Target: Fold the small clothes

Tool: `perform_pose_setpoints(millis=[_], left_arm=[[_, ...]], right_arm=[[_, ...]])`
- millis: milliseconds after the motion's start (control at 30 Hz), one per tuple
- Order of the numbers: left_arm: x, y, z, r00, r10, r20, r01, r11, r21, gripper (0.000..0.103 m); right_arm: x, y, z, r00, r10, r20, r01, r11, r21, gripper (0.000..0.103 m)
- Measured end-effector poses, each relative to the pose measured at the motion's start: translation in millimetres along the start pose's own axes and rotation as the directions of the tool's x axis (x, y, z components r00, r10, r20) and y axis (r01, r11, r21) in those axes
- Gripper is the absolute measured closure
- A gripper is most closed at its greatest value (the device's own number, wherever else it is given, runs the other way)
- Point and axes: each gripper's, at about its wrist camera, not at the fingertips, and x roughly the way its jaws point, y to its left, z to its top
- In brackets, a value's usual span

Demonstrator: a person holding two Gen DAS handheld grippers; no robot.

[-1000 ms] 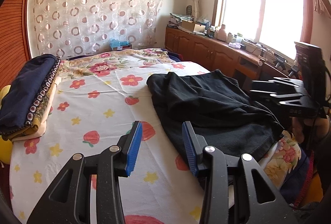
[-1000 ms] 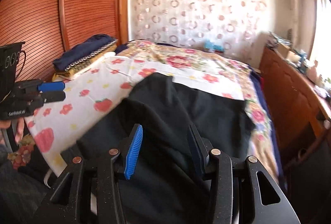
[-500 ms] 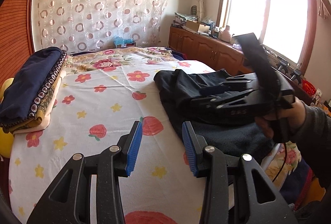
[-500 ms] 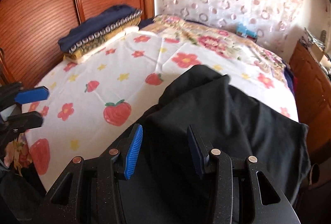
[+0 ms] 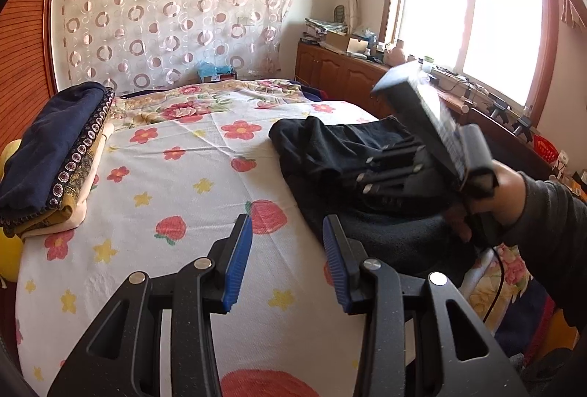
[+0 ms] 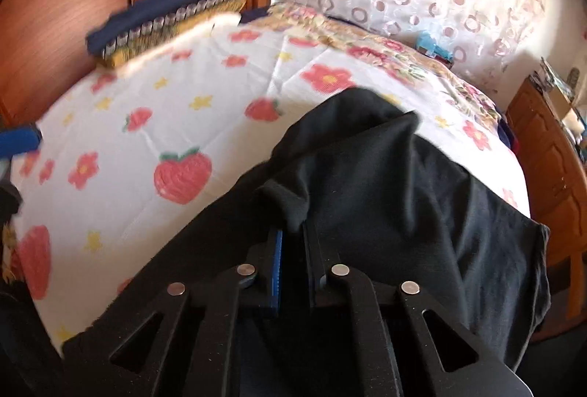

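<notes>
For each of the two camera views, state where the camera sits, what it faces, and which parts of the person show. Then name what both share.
Left wrist: behind the open left gripper, facing the bed; the right hand shows.
Right wrist: behind the right gripper, shut on the black garment; no hand shows.
Shared: garment, bed, folded stack.

Grippers: two, left gripper (image 5: 286,261) and right gripper (image 6: 291,265), each with two fingers. Black garment (image 6: 385,184): one. Folded stack (image 5: 51,155) at the bed's far left: one pile, three layers visible (navy, mustard, cream). Bed (image 5: 165,191): one. Patterned curtain (image 5: 165,19): one. Window (image 5: 473,11): one, two panes. Blue box (image 5: 216,71): one.
</notes>
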Motion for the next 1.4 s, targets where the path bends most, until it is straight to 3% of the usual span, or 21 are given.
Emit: perform_pose_setpoints(millis=[167,267,533,667,767,833,967,1067,1167,1400], left_arm=[[3.6,-2.1,-0.6,1.000,-0.010,-0.008,0.010,1.000,0.002,0.062],[4.2,-4.8,-1.6,1.000,-0.017,-0.013,0.017,1.000,0.009,0.062],[6.6,-7.3,-4.4,0.999,-0.028,-0.023,0.028,1.000,0.004,0.062],[9.5,-11.2,-6.4,0.999,-0.034,-0.033,0.034,0.999,0.015,0.062],[10.4,-13.7,-7.1,0.999,-0.037,-0.036,0.038,0.999,0.021,0.062],[11.2,-14.1,-7.7,0.998,-0.039,-0.039,0.040,0.999,0.021,0.062],[17.1,-12.1,-5.6,0.998,-0.041,-0.043,0.042,0.999,0.010,0.062],[24.3,-10.3,2.5,0.998,-0.048,-0.046,0.048,0.999,0.012,0.062],[38.5,-10.2,18.5,0.996,-0.062,-0.061,0.064,0.998,0.031,0.062],[96.4,-16.1,76.5,0.993,-0.058,-0.101,0.070,0.991,0.114,0.062]], right_arm=[[-41.1,-24.5,3.3,0.991,-0.062,0.120,0.056,0.997,0.049,0.095],[-57.2,-58.5,6.2,0.984,-0.122,0.127,0.111,0.989,0.093,0.095],[-62.8,-157.4,-2.5,0.957,-0.288,0.025,0.276,0.936,0.219,0.096],[-43.4,-173.0,-5.7,0.958,-0.283,-0.049,0.286,0.929,0.234,0.095],[-39.4,-178.6,-9.3,0.921,-0.380,-0.082,0.388,0.884,0.261,0.088],[-42.5,-182.1,-11.6,0.922,-0.381,-0.066,0.383,0.875,0.296,0.079],[-42.3,-176.4,-11.7,0.943,-0.330,-0.036,0.324,0.893,0.313,0.077],[-39.3,-179.5,-17.4,0.959,-0.284,-0.004,0.272,0.912,0.308,0.068],[-37.8,-190.8,-31.6,0.961,-0.275,-0.024,0.269,0.912,0.310,0.067],[-13.3,-226.8,-30.0,0.964,-0.260,-0.055,0.263,0.907,0.330,0.067]])
